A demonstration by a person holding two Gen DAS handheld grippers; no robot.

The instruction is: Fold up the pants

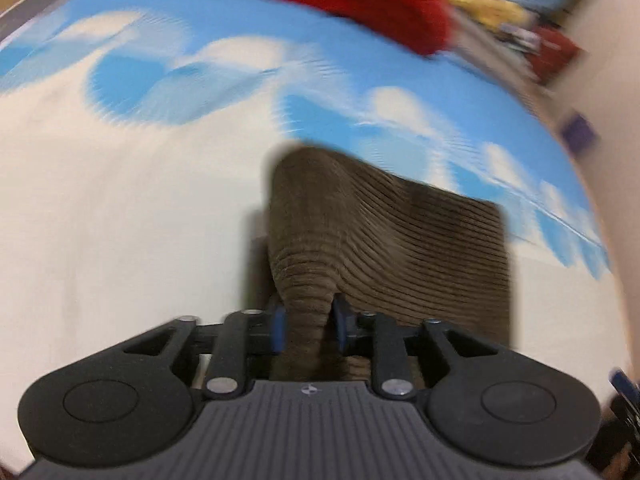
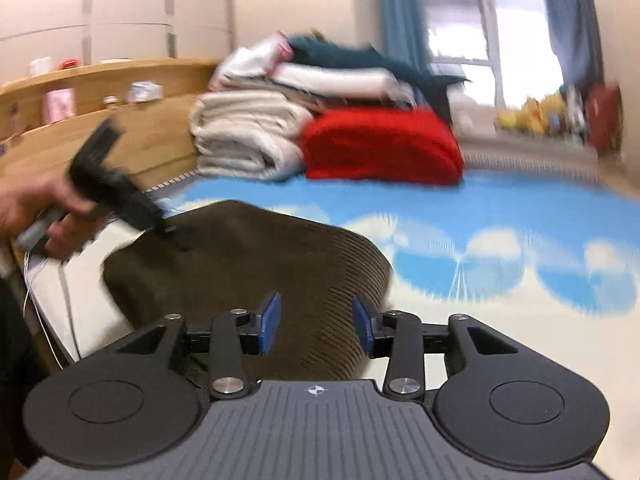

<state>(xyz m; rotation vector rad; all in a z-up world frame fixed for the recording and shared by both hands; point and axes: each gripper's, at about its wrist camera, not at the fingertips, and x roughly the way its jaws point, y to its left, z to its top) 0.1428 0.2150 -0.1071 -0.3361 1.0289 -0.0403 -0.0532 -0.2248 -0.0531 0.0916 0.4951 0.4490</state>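
The brown corduroy pants lie on a bed with a blue and white cloud sheet. My left gripper is shut on a bunched fold of the pants, with the cloth pinched between its blue pads and lifted into a ridge. In the right wrist view the pants form a rounded heap. My right gripper hovers over their near edge, open, with nothing pressed between its pads. A hand holds the left gripper at the far left edge of the pants.
A red folded cloth and a stack of white and teal bedding sit at the head of the bed. A wooden headboard shelf runs behind on the left. Toys line the window sill. Cables hang at the bed's left side.
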